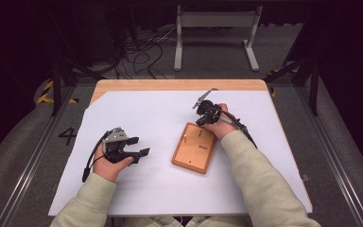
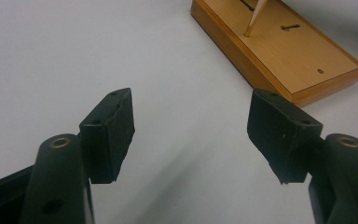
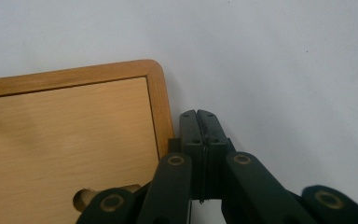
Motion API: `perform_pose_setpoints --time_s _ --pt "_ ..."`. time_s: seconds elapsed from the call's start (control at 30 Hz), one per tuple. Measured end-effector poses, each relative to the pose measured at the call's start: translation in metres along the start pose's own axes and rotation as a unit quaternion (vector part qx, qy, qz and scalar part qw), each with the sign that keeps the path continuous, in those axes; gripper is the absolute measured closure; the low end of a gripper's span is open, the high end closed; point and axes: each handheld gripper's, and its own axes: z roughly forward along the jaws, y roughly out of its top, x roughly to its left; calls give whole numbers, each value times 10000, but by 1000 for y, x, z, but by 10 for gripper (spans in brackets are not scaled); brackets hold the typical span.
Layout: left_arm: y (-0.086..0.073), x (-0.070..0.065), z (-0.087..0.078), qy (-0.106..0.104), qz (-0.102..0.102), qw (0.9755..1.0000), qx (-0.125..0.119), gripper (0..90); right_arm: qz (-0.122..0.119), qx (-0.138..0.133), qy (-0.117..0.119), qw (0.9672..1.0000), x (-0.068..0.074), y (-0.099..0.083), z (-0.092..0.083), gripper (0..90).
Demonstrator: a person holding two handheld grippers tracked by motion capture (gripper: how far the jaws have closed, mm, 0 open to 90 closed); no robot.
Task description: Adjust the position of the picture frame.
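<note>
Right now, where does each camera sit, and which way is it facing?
High view: above the person's side, looking forward and down on the white-covered table; both sleeves, left gripper and right gripper show.
Left gripper view: on that gripper, looking along its open jaws past the flat rectangular wooden board.
Right gripper view: looking down along shut jaws beside the board's rounded corner.
All three share the board.

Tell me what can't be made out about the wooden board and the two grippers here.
- Flat rectangular wooden board: in the high view its slots and holes are too small to read, and the right gripper and hand cover its far corner.
- Thin pale wooden peg: in the left gripper view the top edge cuts off its upper end.
- Hole in the board: in the right gripper view the black jaws partly hide it.
</note>
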Motion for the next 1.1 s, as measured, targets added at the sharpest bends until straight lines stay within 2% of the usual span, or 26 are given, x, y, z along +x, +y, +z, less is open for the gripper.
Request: perform_pose_setpoints --time_s 0.03,0.17,0.3,0.4,0.43,0.47,0.57,0.67,0.77,0.8,0.83,0.87,0.93,1.0,1.1 --pt "0 -1 2 -22 17 10000 49 323 -85 51 -2 10000 0 1 0 900" --pt "0 -1 4 -44 7 10000 76 322 -145 93 -57 9998 2 2 0 900" --pt "0 -2 5 -60 -12 9999 111 322 -173 76 76 9998 5 2 0 900" --pt "0 -3 6 -82 24 9999 121 322 -322 117 227 9992 14 4 0 900" --pt "0 -4 6 -111 38 9998 140 322 -405 151 334 9985 20 5 -1 900" --pt "0 -4 6 -111 38 9998 140 323 -405 151 334 9985 20 5 -1 900" --pt "0 -2 5 -102 47 9998 133 333 -637 207 455 9967 35 8 -1 900" --pt "-1 -4 5 -156 18 9998 116 344 -639 180 428 9969 39 7 -2 900" --pt "-2 -8 7 -369 102 9991 208 423 -403 -6 250 9989 38 2 -6 900" --pt "-3 -11 9 -479 107 9985 249 470 -335 -77 175 9993 37 0 -10 900" --pt "-4 -13 10 -576 148 9977 311 559 -231 -240 135 9994 37 -5 -19 900" --pt "-4 -15 12 -669 204 9969 367 559 -231 -240 135 9994 37 -5 -19 900" --pt "-4 -20 15 -772 199 9959 417 654 -189 -389 69 9990 38 -10 -31 900" --pt "-3 -24 17 -861 110 9951 473 755 -156 -519 -9 9985 40 -14 -43 900" --pt "-3 -32 22 -1016 155 9927 626 864 -96 -718 -63 9974 42 -24 -60 900"
